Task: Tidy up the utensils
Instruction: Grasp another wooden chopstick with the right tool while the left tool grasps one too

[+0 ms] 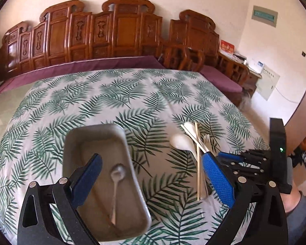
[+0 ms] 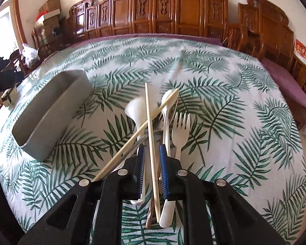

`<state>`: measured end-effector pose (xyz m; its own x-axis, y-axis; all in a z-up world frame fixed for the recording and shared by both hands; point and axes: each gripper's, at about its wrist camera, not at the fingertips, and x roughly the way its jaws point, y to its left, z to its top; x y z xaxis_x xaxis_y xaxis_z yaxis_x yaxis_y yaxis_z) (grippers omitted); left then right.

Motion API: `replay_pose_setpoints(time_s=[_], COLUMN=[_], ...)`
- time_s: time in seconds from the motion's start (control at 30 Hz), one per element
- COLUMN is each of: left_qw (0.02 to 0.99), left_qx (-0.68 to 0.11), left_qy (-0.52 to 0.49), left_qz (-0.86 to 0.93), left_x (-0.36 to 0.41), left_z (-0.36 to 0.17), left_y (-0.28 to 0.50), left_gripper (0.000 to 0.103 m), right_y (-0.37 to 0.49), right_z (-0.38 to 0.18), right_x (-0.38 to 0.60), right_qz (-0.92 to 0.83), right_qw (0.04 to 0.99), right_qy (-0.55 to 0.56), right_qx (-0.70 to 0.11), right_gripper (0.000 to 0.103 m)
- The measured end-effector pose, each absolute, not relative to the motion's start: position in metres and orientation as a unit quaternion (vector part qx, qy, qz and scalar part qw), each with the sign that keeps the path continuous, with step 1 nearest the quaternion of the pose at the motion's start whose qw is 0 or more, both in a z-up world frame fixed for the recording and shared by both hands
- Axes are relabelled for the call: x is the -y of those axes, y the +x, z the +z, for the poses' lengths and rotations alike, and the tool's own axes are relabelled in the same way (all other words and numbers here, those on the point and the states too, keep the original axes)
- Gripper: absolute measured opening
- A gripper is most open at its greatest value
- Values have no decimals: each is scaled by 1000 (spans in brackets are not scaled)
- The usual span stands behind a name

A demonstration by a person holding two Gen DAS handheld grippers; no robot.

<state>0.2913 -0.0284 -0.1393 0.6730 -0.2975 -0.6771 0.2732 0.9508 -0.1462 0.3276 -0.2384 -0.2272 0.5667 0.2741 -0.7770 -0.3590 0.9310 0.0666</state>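
The right hand-held gripper (image 2: 152, 163) sits low over the pile of utensils on the table (image 2: 224, 81), its jaws narrowed around one chopstick (image 2: 151, 134) that runs up between them. Whether the pads (image 2: 163, 171) actually press on it cannot be told; a slim gap shows on each side. The second chopstick (image 2: 140, 130) crosses the first, and a white spoon (image 2: 135, 110), a second spoon (image 2: 165, 110) and a fork (image 2: 180, 130) lie touching or just beside them.

The left hand-held gripper (image 1: 153, 175) hangs with jaws wide apart above the grey tray (image 1: 71, 143), which already holds a metal spoon (image 1: 116, 183).

The step in hand looks like picking a chopstick for transfer to the tray. To do it well, the jaws should close squarely on that stick alone, away from the crossing point, and lift straight up so the other stick and the spoon handles are not dragged along. A thin round stick may roll or pivot in the pads, so a firm central grip and a slow carry would suit. The tray lies to the left, well apart from the pile.
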Motion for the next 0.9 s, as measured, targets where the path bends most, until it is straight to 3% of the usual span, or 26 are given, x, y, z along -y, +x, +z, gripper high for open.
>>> replay_pose_setpoints(time_s=[0.27, 0.47, 0.7, 0.9], left_qw=[907, 903, 899, 886], left_qx=[-385, -390, -398, -417], left_qy=[6, 13, 36, 46], left_qz=[-170, -178, -179, -198], left_x=[52, 64, 80, 101], left_z=[-154, -158, -170, -188], left_y=[286, 283, 282, 285], left_gripper=[95, 95, 95, 76], right_y=[337, 337, 335, 338], right_z=[-242, -247, -230, -219], right_x=[235, 239, 251, 266], right_qz=[183, 177, 185, 168], right_qw=[871, 867, 877, 889], right_qy=[-50, -57, -27, -8], right_qx=[-454, -462, -442, -425], right_gripper=[16, 6, 6, 6])
